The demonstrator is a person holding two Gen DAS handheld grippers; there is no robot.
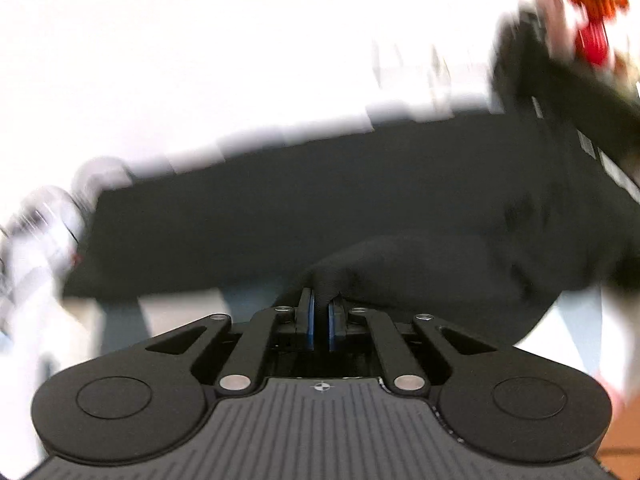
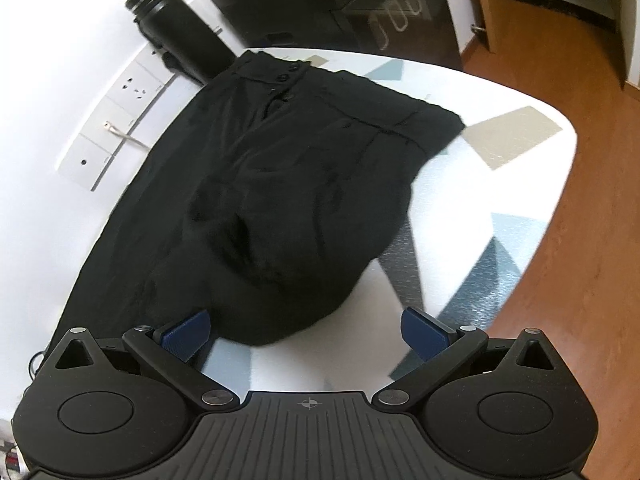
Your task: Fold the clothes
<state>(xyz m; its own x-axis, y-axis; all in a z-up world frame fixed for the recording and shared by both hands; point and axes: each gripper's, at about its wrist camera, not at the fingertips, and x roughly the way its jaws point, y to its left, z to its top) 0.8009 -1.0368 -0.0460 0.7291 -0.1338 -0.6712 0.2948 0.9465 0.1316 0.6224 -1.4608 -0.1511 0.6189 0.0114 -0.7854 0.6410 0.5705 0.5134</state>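
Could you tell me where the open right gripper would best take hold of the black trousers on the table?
Probably the rounded fabric edge nearest the right gripper, coming in low from the near table side. There the black trousers bulge up slightly off the surface and lie between the open jaws. The left gripper is already pinching another bunch of the cloth.

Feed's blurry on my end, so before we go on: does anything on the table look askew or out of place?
Nothing damaged or spilled. The black trousers lie bunched and crooked across the table, the waistband near a black bottle. The left gripper pinches a fold; the right gripper is open.
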